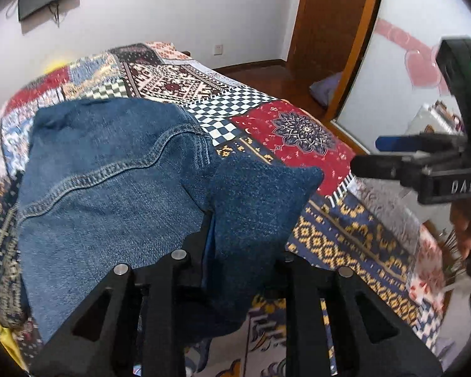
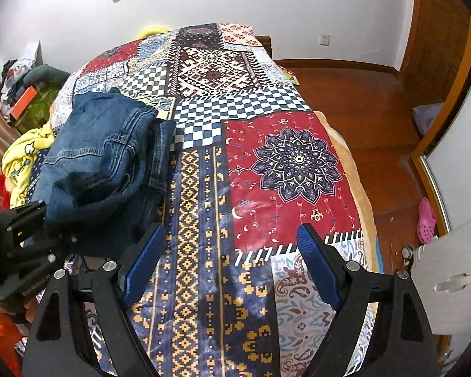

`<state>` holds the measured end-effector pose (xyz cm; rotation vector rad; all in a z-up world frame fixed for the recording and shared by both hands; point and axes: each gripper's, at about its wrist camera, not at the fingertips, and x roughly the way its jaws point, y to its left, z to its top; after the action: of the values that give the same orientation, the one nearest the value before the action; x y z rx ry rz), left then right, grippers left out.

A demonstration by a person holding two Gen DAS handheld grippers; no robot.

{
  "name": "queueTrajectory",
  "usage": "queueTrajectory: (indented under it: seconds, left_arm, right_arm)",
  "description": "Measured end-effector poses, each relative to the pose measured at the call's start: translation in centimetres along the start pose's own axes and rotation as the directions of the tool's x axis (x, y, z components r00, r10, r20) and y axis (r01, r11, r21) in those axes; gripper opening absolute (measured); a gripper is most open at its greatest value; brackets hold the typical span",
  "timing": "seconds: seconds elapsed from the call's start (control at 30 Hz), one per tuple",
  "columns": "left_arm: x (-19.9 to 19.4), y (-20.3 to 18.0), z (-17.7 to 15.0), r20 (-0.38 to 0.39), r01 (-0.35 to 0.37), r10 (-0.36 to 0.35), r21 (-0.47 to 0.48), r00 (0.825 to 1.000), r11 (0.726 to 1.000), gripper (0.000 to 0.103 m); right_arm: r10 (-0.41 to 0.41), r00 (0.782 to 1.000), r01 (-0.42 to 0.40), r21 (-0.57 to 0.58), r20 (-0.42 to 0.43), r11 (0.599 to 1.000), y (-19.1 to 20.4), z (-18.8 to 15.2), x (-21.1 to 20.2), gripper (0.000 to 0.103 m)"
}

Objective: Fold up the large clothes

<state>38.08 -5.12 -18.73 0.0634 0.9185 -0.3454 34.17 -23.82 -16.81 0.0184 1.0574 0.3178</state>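
Blue denim jeans (image 1: 110, 188) lie bunched in a folded heap on the patchwork bedspread (image 1: 298, 132). My left gripper (image 1: 235, 235) is shut on a fold of the denim, which stands up in a peak over its fingers and hides the tips. The right wrist view shows the jeans (image 2: 100, 157) at the left side of the bedspread (image 2: 282, 163), with the left gripper (image 2: 31, 216) at their near edge. My right gripper (image 2: 232, 242) is open above the bare bedspread, to the right of the jeans, with nothing between its blue pads (image 2: 314, 251). It also shows in the left wrist view, the right gripper (image 1: 370, 154) at the right edge.
A yellow printed cloth (image 2: 25, 154) lies on the bed left of the jeans. Clutter is piled beyond the bed's left side (image 2: 25, 94). To the right are the wooden floor (image 2: 361, 110), a pink slipper (image 2: 426, 216) and a white cabinet door (image 2: 449, 267).
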Motion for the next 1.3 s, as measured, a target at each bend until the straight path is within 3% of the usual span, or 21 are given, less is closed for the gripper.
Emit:
queueTrajectory:
  seconds: [0.07, 0.17, 0.23, 0.4, 0.57, 0.63, 0.77, 0.87, 1.1, 1.23, 1.3]
  left_arm:
    - [-0.7, -0.1, -0.5, -0.01, 0.043, -0.043, 0.001, 0.999, 0.999, 0.046]
    - [-2.5, -0.5, -1.3, -0.019, 0.056, -0.056, 0.026, 0.998, 0.998, 0.05]
    - [-3.9, -0.4, -1.4, -0.012, 0.049, -0.048, 0.019, 0.999, 0.999, 0.057]
    - [-8.3, 3.4, -1.5, 0.06, -0.085, 0.088, -0.044, 0.994, 0.995, 0.069]
    - [-10.0, 8.3, -1.4, 0.087, -0.28, 0.291, -0.121, 0.953, 0.952, 0.093]
    - [-9.7, 10.0, -1.9, 0.074, -0.3, 0.315, -0.166, 0.946, 0.939, 0.093]
    - [-7.1, 12.7, -3.4, -0.024, -0.262, 0.265, -0.241, 0.964, 0.934, 0.094]
    - [-5.1, 13.3, -5.3, -0.096, -0.275, 0.259, -0.241, 0.961, 0.931, 0.094]
    - [-6.1, 13.8, -8.5, -0.054, -0.196, 0.188, -0.314, 0.981, 0.929, 0.095]
    - [-7.0, 13.4, -9.5, -0.065, -0.203, 0.193, -0.29, 0.979, 0.935, 0.095]
    - [-8.0, 13.2, -9.3, -0.071, -0.248, 0.238, -0.252, 0.969, 0.935, 0.095]
  right_arm:
    - [0.009, 1.0, -0.009, -0.007, 0.008, 1.0, 0.4, 0.0, -0.4, 0.083]
    - [0.025, 0.999, -0.024, -0.029, 0.028, 0.999, 1.3, 0.2, -0.9, 0.083]
    - [0.04, 0.998, -0.038, -0.045, 0.043, 0.998, 2.2, 0.4, -1.5, 0.083]
    - [0.084, 0.993, -0.074, -0.113, 0.087, 0.991, 5.3, 1.2, -2.5, 0.083]
    - [0.107, 0.989, -0.087, -0.188, 0.102, 0.978, 9.1, 1.7, -1.4, 0.083]
    - [0.111, 0.99, -0.091, -0.211, 0.087, 0.973, 10.4, 1.6, -0.3, 0.083]
    - [0.098, 0.995, -0.087, -0.246, 0.029, 0.965, 12.0, 1.0, 2.5, 0.083]
    - [0.044, 0.999, -0.046, -0.254, -0.011, 0.966, 11.9, 0.4, 4.3, 0.083]
    - [0.036, 0.999, -0.036, -0.19, -0.001, 0.981, 7.7, -0.8, 3.5, 0.083]
    - [-0.055, 0.998, 0.054, -0.164, -0.001, 0.985, 6.5, -1.5, 3.0, 0.084]
    - [-0.059, 0.998, 0.057, -0.159, -0.004, 0.986, 6.1, -1.5, 2.6, 0.084]
